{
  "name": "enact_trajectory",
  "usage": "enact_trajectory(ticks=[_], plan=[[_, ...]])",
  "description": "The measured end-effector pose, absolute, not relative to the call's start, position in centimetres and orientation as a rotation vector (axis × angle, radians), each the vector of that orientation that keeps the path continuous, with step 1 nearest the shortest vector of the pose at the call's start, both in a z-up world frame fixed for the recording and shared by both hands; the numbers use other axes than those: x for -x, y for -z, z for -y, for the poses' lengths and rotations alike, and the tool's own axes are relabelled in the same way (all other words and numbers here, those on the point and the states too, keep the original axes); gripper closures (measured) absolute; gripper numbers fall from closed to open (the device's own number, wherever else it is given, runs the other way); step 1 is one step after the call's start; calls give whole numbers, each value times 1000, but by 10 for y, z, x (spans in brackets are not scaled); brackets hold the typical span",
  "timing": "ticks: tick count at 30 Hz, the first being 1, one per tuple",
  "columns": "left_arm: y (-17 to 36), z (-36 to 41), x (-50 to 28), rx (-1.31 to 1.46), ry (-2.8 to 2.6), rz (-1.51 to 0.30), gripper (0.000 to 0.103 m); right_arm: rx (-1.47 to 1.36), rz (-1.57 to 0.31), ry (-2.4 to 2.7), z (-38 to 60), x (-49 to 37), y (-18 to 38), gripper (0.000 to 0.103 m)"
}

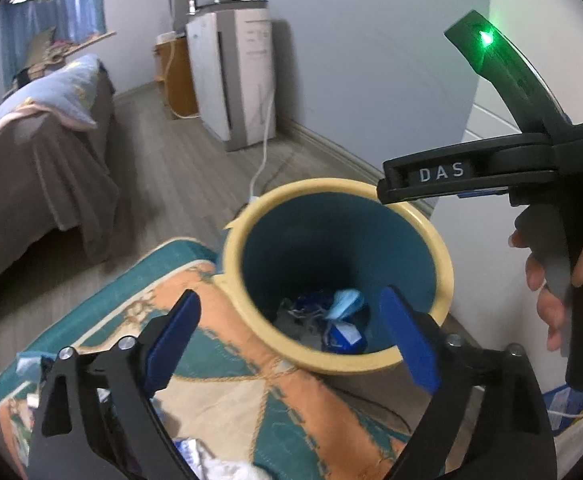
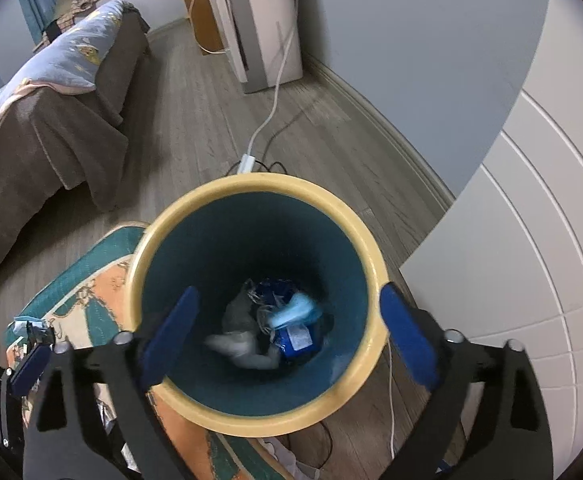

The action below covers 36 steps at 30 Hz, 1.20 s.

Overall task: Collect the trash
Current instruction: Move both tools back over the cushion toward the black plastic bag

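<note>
Jaws of both grippers stand wide apart with nothing between the pads. Left gripper (image 1: 289, 340) hangs over the near rim of the bin (image 1: 431, 240); right gripper (image 2: 289, 340) sits directly above its mouth. Trash (image 2: 287, 320) lies at the bin's bottom: a pale blue item, possibly a face mask, and blue wrappers. Bin stands on the floor at the rug's (image 1: 227, 376) far edge.
</note>
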State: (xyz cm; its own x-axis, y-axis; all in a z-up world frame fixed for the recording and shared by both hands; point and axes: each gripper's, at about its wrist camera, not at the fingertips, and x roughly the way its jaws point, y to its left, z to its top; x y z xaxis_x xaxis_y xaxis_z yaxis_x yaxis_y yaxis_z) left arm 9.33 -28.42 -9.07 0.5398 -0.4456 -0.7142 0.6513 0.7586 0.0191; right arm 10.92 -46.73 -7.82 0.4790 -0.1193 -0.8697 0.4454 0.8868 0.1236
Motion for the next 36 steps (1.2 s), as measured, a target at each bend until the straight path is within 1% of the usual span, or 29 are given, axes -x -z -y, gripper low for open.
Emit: enact_trajectory(ticks=[2, 5, 13, 17, 20, 23, 26, 30, 32, 34, 36], plan=[[85, 275, -91, -288, 638, -756, 9, -346, -1015, 345, 463, -110, 75, 6], [74, 249, -88, -257, 607, -754, 8, -327, -1015, 327, 455, -113, 72, 6], [38, 154, -88, -193, 454, -734, 6, -270, -1011, 313, 429, -118, 59, 6], [22, 108, -89, -197, 355, -732, 6, -261, -983, 268, 400, -119, 44, 6], [13, 76, -88, -181, 309, -729, 5, -191, -961, 234, 367, -124, 33, 6], [13, 45, -85, -150, 247, -737, 5, -112, -953, 201, 337, -129, 28, 6], [25, 9, -84, -72, 166, -758, 5, -34, -941, 165, 305, -132, 23, 6], [39, -21, -89, -9, 87, -806, 5, 12, -928, 116, 274, -132, 20, 6], [43, -31, -88, 3, 74, -807, 5, 71, -946, 181, 257, -134, 21, 6], [46, -39, -87, 7, 59, -812, 5, 60, -959, 199, 250, -134, 23, 6], [49, -46, -87, 11, 43, -814, 5, -26, -990, 152, 239, -136, 25, 6]])
